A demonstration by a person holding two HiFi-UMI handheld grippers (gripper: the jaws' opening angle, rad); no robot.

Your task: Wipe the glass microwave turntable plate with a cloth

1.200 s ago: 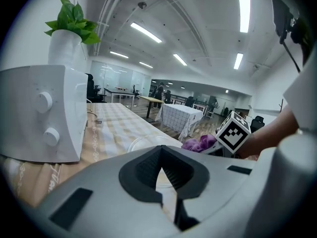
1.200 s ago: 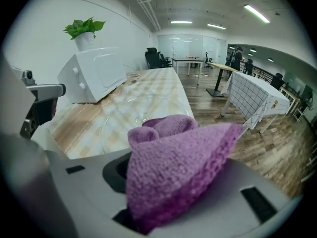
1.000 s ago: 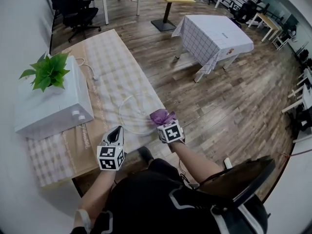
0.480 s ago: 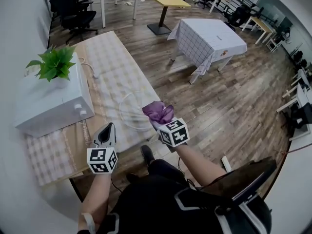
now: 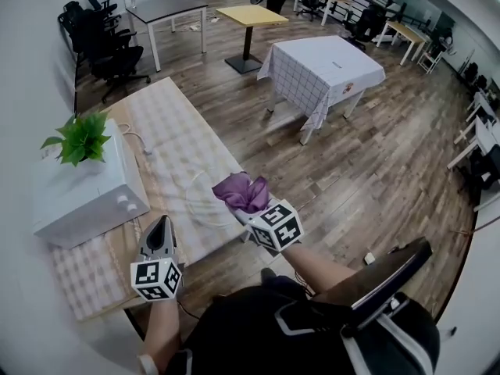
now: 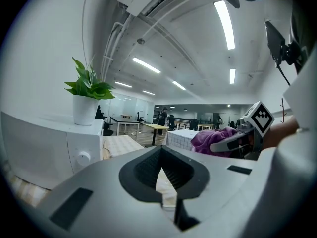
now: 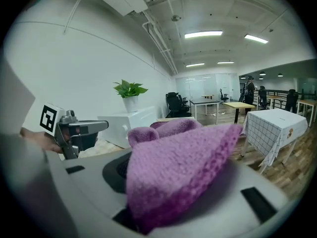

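overhead only, the plate (image 5: 201,201) shows; right gripper (image 5: 254,209) pinches cloth (image 5: 241,190), left gripper (image 5: 161,226) pressed together.

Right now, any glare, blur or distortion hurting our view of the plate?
Head view: fisheye bends the room's edges; glass plate is only a faint ring on the checked tablecloth, no strong glare. Left gripper view: dark vignette, ceiling lights blown out. Right gripper view: purple cloth in the jaws, close and soft-focus, fills the foreground.
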